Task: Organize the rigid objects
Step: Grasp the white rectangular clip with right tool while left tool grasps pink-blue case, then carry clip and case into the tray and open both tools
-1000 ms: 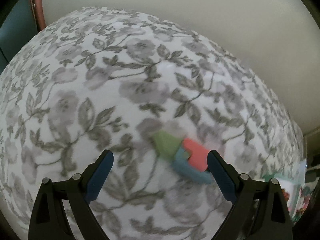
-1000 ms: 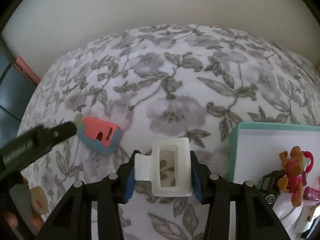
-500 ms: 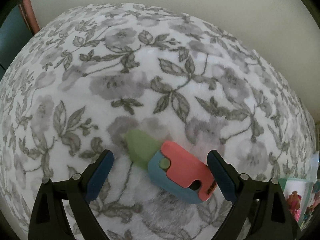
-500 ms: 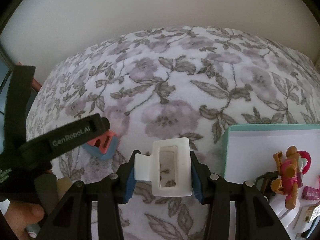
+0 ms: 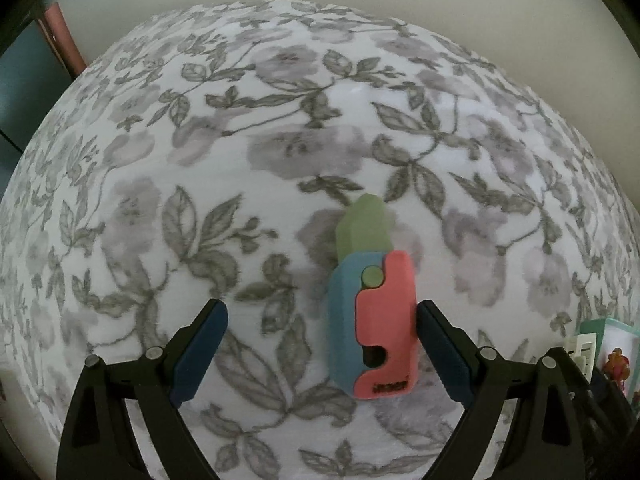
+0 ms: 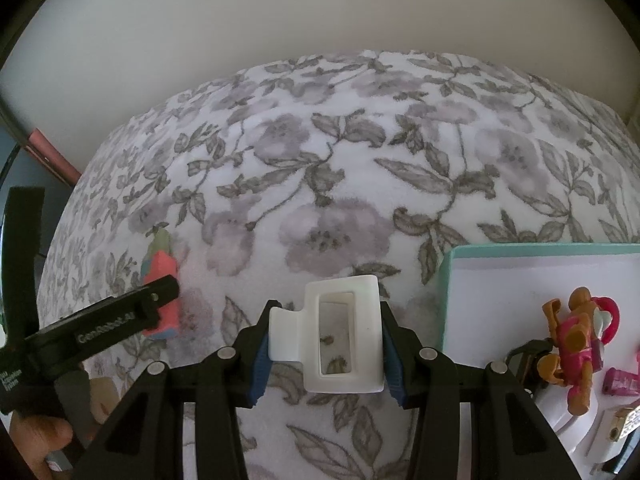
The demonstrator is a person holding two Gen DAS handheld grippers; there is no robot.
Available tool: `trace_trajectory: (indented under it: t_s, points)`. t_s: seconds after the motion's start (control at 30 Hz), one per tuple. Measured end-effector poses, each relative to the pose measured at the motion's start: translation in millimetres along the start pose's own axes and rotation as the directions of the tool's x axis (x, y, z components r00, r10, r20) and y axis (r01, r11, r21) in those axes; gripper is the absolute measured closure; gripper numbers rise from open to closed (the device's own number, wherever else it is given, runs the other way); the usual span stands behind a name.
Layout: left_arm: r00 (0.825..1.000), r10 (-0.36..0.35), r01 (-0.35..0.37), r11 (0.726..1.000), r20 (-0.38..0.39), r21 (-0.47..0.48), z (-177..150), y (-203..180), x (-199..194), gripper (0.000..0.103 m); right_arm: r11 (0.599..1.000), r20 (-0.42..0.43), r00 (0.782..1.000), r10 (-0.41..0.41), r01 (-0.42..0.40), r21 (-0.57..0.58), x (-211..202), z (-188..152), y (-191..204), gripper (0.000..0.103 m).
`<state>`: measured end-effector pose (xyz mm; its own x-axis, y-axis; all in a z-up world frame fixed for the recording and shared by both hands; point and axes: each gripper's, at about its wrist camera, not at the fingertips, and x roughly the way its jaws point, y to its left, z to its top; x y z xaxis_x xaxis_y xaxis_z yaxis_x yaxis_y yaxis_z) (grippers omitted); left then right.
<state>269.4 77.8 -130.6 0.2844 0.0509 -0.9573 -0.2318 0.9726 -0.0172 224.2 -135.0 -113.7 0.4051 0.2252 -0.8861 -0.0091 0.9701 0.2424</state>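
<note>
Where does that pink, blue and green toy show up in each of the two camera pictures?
Left wrist view: the toy lies lower centre, just inside the right-hand finger.
Right wrist view: the toy sits at the left edge, partly behind the other gripper.
Shared landmark: the flowered cloth, also.

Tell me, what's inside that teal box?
The teal box holds an orange-and-pink toy figure, a small pink piece and some other bits; the frame edge hides the rest.

Right gripper (image 6: 326,340) clamps white hair clip (image 6: 342,338) (jaws tight).
</note>
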Motion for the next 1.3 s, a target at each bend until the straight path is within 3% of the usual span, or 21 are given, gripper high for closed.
trace_trajectory:
  t_s: [0.17,0.23,0.27,0.6,0.87,1.13,1.3]
  points:
    - [1.000,0.012,-0.011,0.999,-0.004,0.034,-2,-1,0,0.038,1.000,-0.012,1.000,-0.003,0.003,0.009,2,-1,-3,0.054]
    - [1.000,-0.004,0.004,0.999,0.001,0.041,-3,-4,-2,0.057,1.000,-0.012,1.000,0.001,0.000,0.011,1,-2,-3,0.054]
    - [1.000,-0.003,0.003,0.999,0.001,0.044,-4,-5,-3,0.059,1.000,-0.012,1.000,0.000,0.000,0.011,0,-2,-3,0.054]
    - [0.997,-0.068,0.069,0.997,-0.029,0.023,-34,-6,-16,0.059,0.999,0.001,1.000,0.018,-0.018,0.035,-22,-10,-2,0.054]
    - [0.989,-0.147,0.146,0.989,0.017,0.031,-67,-19,-68,0.059,1.000,0.034,0.999,0.011,-0.011,0.015,-63,-24,2,0.054]
    - [0.966,-0.247,0.235,0.963,0.082,0.133,-87,-72,-130,0.059,0.999,0.098,0.995,-0.031,0.028,0.032,-118,-43,-25,0.054]
    - [0.951,-0.300,0.283,0.941,0.069,0.187,-108,-108,-147,0.059,0.993,0.118,0.990,-0.078,0.066,0.102,-144,-62,-59,0.054]
